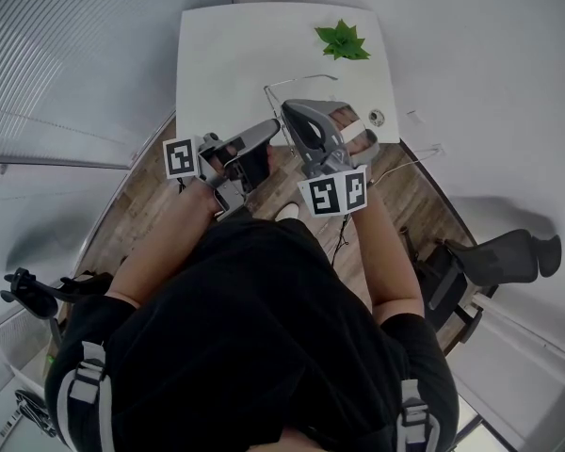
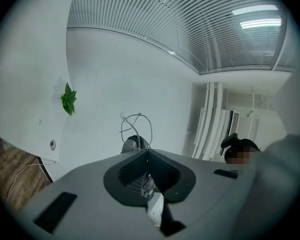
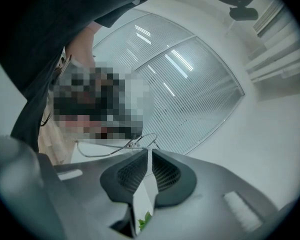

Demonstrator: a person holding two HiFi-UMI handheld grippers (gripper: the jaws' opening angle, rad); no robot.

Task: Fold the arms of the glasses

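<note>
— White table at the top, brown wood floor under it. Do you see that too?
— Yes. One green plant sits at the far end of the table, and a dark chair stands on the right.
— Where are the glasses?
— Up in the air, over the near part of the table. They are thin wire ones, right between the tips of the two tools.
— Who holds them?
— The left gripper does. Its own camera shows its jaws pressed together, with a bit of wire pinched between the pads. One round wire ring pokes up past the tips.
— And the right gripper?
— Its jaws stand a tiny bit apart. You can see a thin white slit between the pads, and a speck of green leaf low down in it. The wire runs just past its tips, not inside the slit, so it is not squeezing the glasses.
— Is an arm folded?
— From the right gripper view one long arm sticks out to the side, away from the ring. The other arm I cannot make out.
— Are the two tools close?
— Very close. From above, their tips nearly meet over the table edge. A person in a black top holds one in each hand. Each tool has a cube with black and white squares, and both cubes face up.
</note>
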